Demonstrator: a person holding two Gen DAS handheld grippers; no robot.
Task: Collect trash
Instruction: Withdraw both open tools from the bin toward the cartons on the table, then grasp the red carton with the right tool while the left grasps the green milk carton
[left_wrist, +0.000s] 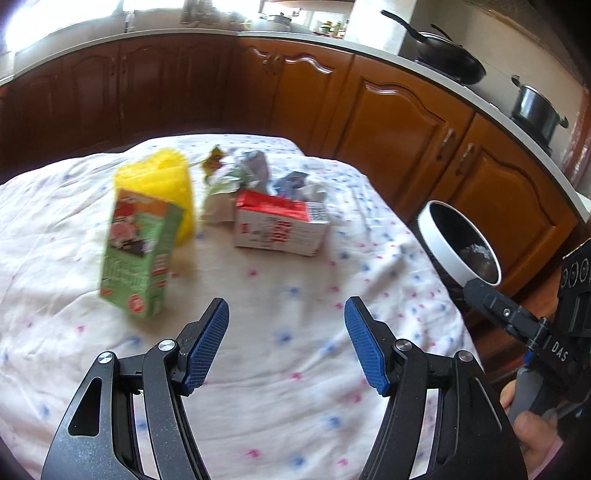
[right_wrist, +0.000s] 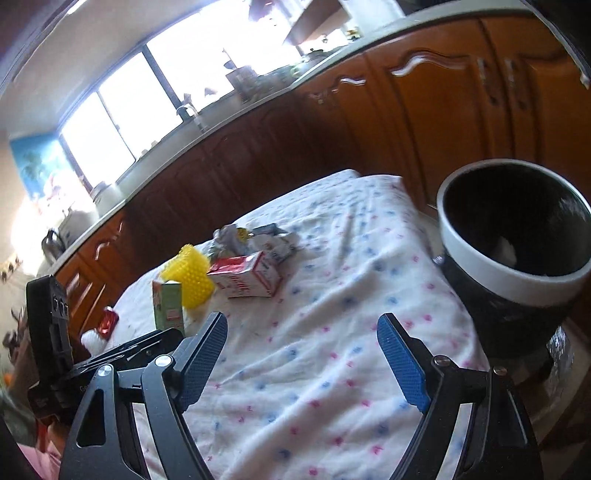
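Observation:
Trash sits on a table with a white dotted cloth (left_wrist: 295, 295). A green carton (left_wrist: 138, 254) stands upright at the left, a yellow ribbed cup (left_wrist: 162, 184) behind it. A red-and-white carton (left_wrist: 280, 227) lies on its side mid-table, with crumpled wrappers (left_wrist: 251, 170) behind. My left gripper (left_wrist: 286, 321) is open and empty, hovering short of the cartons. My right gripper (right_wrist: 301, 339) is open and empty over the cloth; the green carton (right_wrist: 170, 302), the yellow cup (right_wrist: 190, 275) and the red-and-white carton (right_wrist: 245, 278) lie ahead to its left. A black bin with a white rim (right_wrist: 513, 236) stands right of the table.
The bin also shows in the left wrist view (left_wrist: 460, 242), with the right gripper's body (left_wrist: 517, 321) in front of it. Brown kitchen cabinets (left_wrist: 369, 122) run behind the table. Pans (left_wrist: 447, 55) sit on the counter. A small red item (right_wrist: 109, 321) lies at the table's left edge.

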